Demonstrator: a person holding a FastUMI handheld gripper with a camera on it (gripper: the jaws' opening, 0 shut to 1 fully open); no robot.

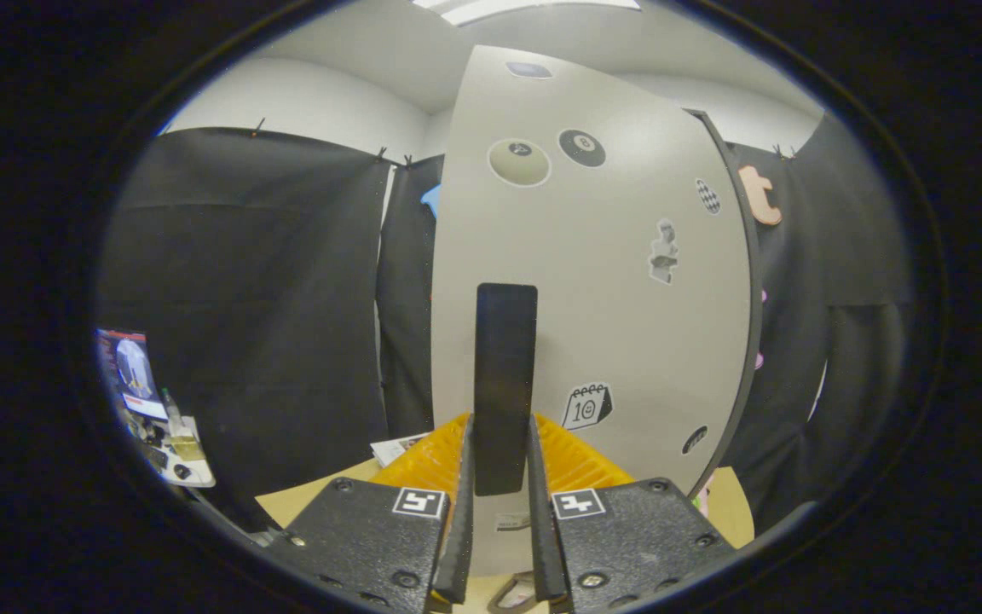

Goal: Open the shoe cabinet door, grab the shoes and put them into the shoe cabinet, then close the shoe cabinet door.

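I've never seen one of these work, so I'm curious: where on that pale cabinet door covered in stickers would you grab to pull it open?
Probably by the dark upright handle on the cabinet door. It is a narrow vertical bar standing proud of the flat panel, so the fingers come straight at the door, one on each side. The gripper has its lower end between them; whether they press it, I cannot tell.

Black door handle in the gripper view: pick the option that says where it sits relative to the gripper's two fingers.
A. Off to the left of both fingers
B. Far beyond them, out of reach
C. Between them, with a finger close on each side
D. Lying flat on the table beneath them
C: the upright black handle on the grey cabinet door stands between the fingers of the gripper, one close on each side.
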